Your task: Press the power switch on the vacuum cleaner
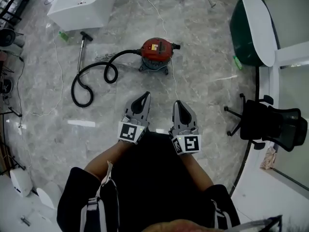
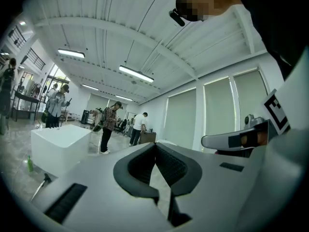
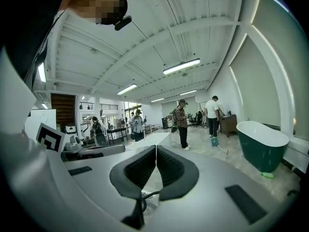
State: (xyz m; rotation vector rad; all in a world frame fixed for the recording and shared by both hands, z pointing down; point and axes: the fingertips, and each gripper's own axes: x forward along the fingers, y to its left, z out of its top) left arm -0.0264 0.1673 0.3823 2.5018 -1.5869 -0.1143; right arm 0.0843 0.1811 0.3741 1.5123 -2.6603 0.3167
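Both grippers, left (image 1: 145, 98) and right (image 1: 178, 105), are clenched shut and empty at my waist. I see the red vacuum cleaner (image 1: 156, 51) on the marble floor (image 1: 207, 37) well ahead, its power switch not yet pressed, I judge, with the whole approach left.

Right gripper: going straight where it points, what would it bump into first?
Probably nothing near. The right gripper points roughly level across the room, so it would likely pass above the vacuum on the floor ahead; depth is hard to judge.
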